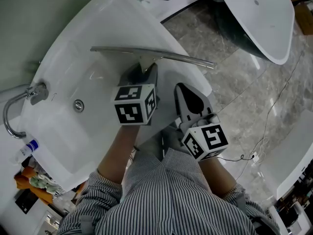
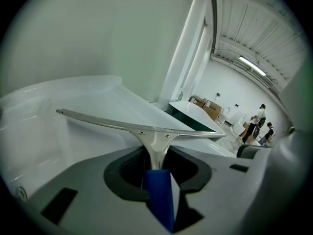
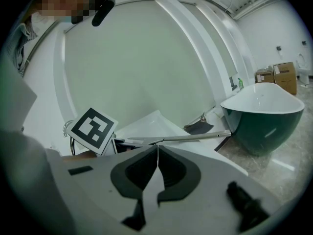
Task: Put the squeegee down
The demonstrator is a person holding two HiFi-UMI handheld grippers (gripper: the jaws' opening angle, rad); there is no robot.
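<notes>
The squeegee (image 1: 151, 55) has a long metal blade, a metal neck and a blue handle (image 2: 159, 190). My left gripper (image 1: 145, 71) is shut on that handle and holds the blade level above the rim of a white bathtub (image 1: 63, 131). In the left gripper view the squeegee's blade (image 2: 122, 125) spans the picture ahead of my left gripper (image 2: 155, 166). My right gripper (image 1: 181, 87) hovers just right of the left one, shut with nothing in it. In the right gripper view my right gripper (image 3: 157, 150) shows its pads touching, and the squeegee's blade (image 3: 195, 137) lies beyond them.
A faucet (image 1: 19, 104) and a drain (image 1: 78, 105) sit at the tub's left end. A second, dark-sided tub (image 1: 259, 18) stands on the marble floor at the upper right. A cable (image 1: 244, 156) runs over the floor. People (image 2: 257, 124) stand far off.
</notes>
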